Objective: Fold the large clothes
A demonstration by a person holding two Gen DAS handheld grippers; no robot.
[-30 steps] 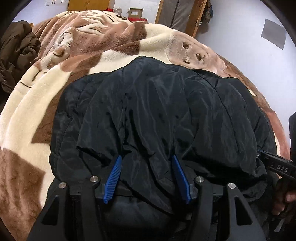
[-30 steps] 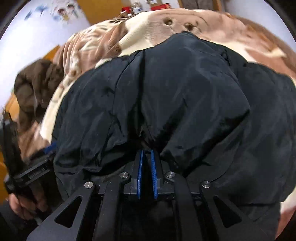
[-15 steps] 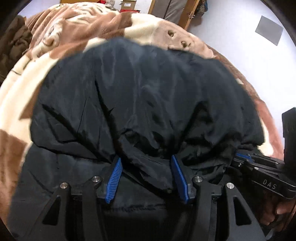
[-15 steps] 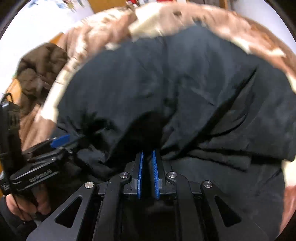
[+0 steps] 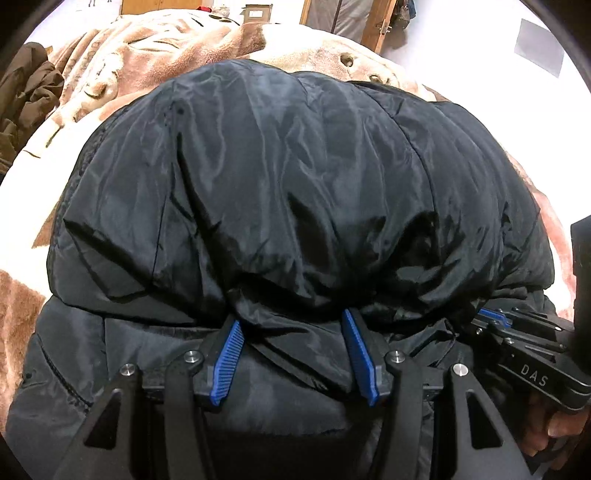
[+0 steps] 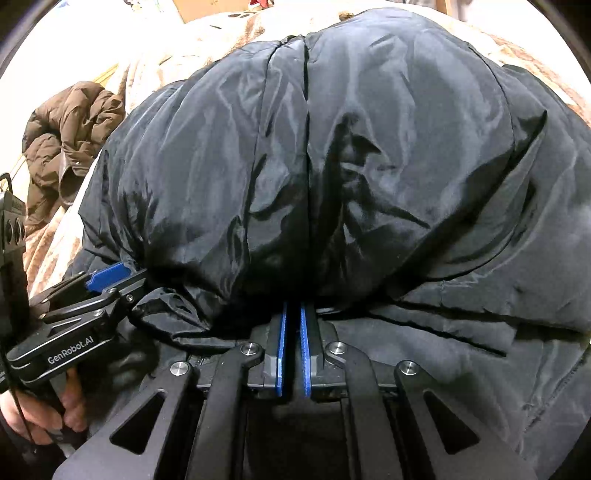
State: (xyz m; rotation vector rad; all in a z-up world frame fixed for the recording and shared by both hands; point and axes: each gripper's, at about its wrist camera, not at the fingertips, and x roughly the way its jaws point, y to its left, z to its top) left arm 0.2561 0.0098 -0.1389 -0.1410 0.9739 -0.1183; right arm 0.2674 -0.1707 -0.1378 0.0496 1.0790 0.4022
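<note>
Black jacket [image 5: 295,177] folded over on blanket [image 5: 122,85]; right gripper [image 6: 291,317] pinches hem, left gripper [image 5: 291,332] wide w/ fabric between. Flattening prob. left.

- The jacket [image 5: 295,192] is lying on the blanket [image 5: 155,62], directly ahead of both claws, its folded-over upper layer resting on a lower layer nearest them.
- The left gripper [image 5: 291,350] is sitting at the near edge of that fold, jaws spread, cloth bulging between them.
- The right gripper [image 6: 291,332] is meeting the same edge with jaws nearly together, fabric pinched between them.
- Each claw is showing beside the other: the right one off to the left claw's right, the left one off to the right claw's left.
- A second garment [image 6: 70,140] is lying on the blanket, far left of both.
- A door [image 5: 351,18] is standing beyond the bed, ahead of the left claw.
</note>
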